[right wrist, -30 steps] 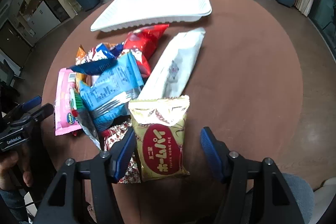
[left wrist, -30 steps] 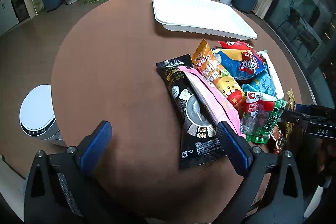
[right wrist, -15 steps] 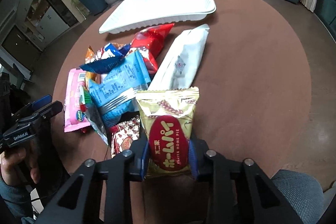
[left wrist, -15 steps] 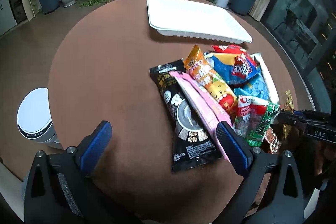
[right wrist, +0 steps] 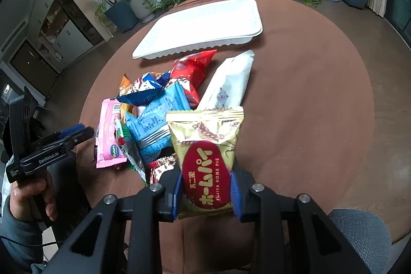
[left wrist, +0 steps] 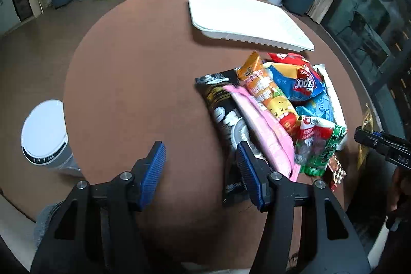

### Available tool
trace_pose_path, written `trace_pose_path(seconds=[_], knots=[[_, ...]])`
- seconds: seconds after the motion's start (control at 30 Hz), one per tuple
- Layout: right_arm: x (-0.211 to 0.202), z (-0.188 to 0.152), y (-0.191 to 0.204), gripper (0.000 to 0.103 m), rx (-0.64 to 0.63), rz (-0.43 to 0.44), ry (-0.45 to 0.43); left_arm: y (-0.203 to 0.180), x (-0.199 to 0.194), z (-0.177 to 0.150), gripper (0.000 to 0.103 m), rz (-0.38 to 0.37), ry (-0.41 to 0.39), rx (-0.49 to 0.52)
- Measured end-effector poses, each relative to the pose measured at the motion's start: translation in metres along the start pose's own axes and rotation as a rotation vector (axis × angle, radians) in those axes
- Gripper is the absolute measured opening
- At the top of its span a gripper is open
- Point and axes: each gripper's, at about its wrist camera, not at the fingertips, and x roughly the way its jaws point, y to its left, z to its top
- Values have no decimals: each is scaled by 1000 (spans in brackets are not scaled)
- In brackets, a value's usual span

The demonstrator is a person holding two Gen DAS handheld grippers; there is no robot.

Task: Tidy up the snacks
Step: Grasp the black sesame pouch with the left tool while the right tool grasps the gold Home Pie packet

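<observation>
A pile of snack packets lies on the round brown table [left wrist: 133,84], among them a black packet [left wrist: 221,99], a pink packet [left wrist: 264,130] and a light blue packet [right wrist: 156,125]. Behind the pile stands an empty white tray [left wrist: 246,17] [right wrist: 203,25]. My right gripper [right wrist: 206,184] is shut on a gold packet with a red oval label [right wrist: 205,145], at the near right of the pile. My left gripper [left wrist: 200,166] hovers over bare table left of the pile. Its jaws are closing with nothing between them, and its right finger overlaps the black packet's near end.
A long white packet [right wrist: 228,81] and a red packet [right wrist: 190,68] lie between the pile and the tray. A white round-topped bin [left wrist: 43,135] stands beside the table on the left. Potted plants and a low white cabinet line the far wall.
My right gripper closed on the gold packet and holds it slightly raised. My left gripper's jaws have come much closer together, still over bare table.
</observation>
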Motion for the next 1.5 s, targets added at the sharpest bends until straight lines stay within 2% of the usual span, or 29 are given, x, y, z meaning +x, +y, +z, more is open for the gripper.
trace_pose_path(seconds=[0.17, 0.27, 0.4, 0.6, 0.7, 0.8, 0.87, 1.0, 1.2, 1.5], knots=[[2, -3, 4, 33, -11, 2, 8, -15, 7, 7, 56, -3, 20, 57], [0, -2, 2, 33, -8, -2, 11, -28, 20, 13, 56, 23, 46, 104], [-2, 0, 1, 33, -7, -6, 6, -26, 31, 18, 56, 46, 67, 103], [2, 0, 4, 33, -8, -4, 15, -30, 53, 26, 58, 104, 113, 157], [2, -1, 5, 33, -11, -4, 16, -30, 65, 29, 58, 87, 132, 164], [3, -1, 3, 33, -6, -8, 12, -26, 68, 35, 46, 83, 123, 163], [3, -1, 3, 33, -3, -10, 12, -25, 69, 38, 24, 75, 115, 151], [5, 0, 7, 33, -9, -8, 11, -25, 71, 40, 23, 85, 99, 169], [6, 1, 5, 33, -9, -3, 6, -16, 63, 39, 23, 46, 42, 111], [0, 2, 10, 33, -33, -16, -35, -21, 47, 28, 19, 4, -16, 100]])
